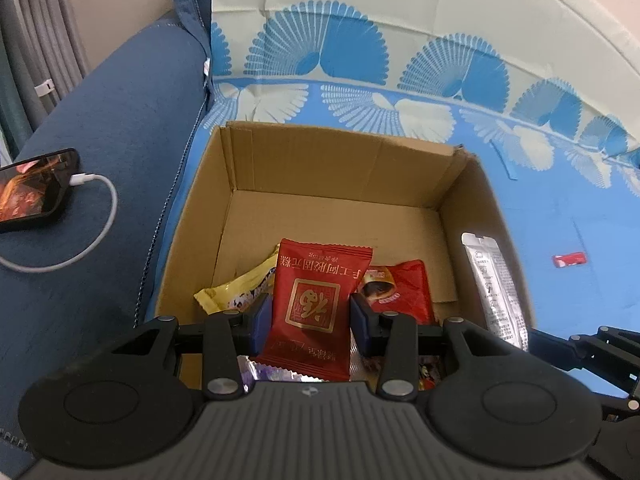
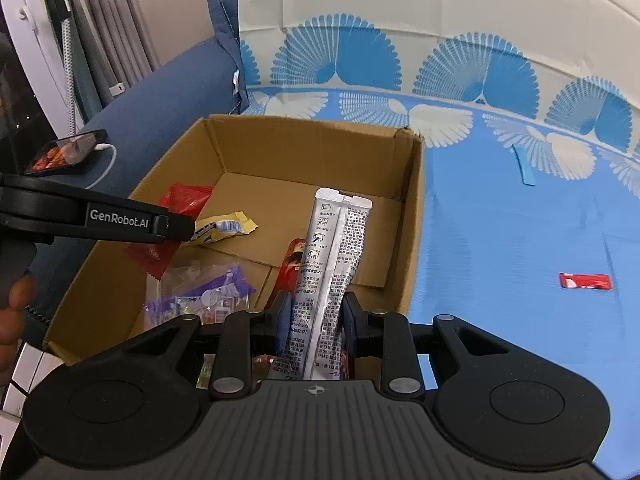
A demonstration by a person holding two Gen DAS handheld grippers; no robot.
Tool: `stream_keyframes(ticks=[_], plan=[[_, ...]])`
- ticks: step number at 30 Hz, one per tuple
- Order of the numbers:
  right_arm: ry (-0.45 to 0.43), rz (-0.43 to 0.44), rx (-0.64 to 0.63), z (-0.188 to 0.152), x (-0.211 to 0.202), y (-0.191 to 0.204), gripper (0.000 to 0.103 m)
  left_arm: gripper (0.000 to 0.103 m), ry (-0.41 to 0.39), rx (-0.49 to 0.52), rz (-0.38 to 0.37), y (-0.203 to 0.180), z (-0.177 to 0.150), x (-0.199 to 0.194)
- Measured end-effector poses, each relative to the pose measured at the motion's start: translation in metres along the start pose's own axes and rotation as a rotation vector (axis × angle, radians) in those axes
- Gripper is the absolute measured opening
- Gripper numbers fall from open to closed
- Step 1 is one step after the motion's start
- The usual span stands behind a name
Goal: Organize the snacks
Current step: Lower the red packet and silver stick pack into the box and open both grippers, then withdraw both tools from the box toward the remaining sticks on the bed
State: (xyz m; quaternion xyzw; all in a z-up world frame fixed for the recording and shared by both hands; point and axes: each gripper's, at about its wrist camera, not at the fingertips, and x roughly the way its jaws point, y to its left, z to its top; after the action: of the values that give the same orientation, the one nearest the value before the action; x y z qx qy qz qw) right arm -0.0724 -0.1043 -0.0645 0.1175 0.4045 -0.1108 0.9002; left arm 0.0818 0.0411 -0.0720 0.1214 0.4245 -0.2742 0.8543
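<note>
An open cardboard box (image 1: 336,168) (image 2: 304,148) sits on a blue patterned cloth. My left gripper (image 1: 310,320) is shut on a red square snack packet (image 1: 316,300) and holds it over the box's near side. My right gripper (image 2: 316,320) is shut on a long silver stick sachet (image 2: 332,272), also seen at the box's right wall in the left wrist view (image 1: 494,288). In the box lie a yellow wrapper (image 1: 236,284) (image 2: 224,230), a red packet (image 1: 400,286) and a purple-printed clear bag (image 2: 204,292).
A small red sachet (image 2: 586,281) (image 1: 568,259) lies on the cloth to the right of the box. A phone (image 1: 34,190) with a white cable (image 1: 92,220) rests on the blue sofa arm at left. A blue strip (image 2: 524,166) lies further back.
</note>
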Motion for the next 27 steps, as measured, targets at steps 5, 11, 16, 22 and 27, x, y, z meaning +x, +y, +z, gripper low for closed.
stream_keyframes(ticks=[5, 11, 16, 22, 27], plan=[[0.015, -0.001, 0.001, 0.005, 0.021, -0.003, 0.029, 0.046, 0.02, 0.01, 0.015, -0.001, 0.004, 0.021], [0.025, -0.004, -0.003, 0.009, 0.036, -0.004, 0.029, 0.046, 0.041, 0.015, 0.03, -0.001, 0.006, 0.038], [0.031, 0.0, 0.007, 0.011, 0.046, -0.006, 0.033, 0.064, 0.059, 0.018, 0.054, 0.0, 0.006, 0.047], [0.033, 0.011, 0.053, 0.011, 0.04, -0.008, 0.084, 0.103, 0.059, 0.04, 0.101, 0.001, -0.002, 0.036], [0.061, 0.035, 0.054, -0.005, 0.015, -0.001, 0.087, 0.103, 0.087, 0.045, 0.086, -0.004, -0.022, 0.012]])
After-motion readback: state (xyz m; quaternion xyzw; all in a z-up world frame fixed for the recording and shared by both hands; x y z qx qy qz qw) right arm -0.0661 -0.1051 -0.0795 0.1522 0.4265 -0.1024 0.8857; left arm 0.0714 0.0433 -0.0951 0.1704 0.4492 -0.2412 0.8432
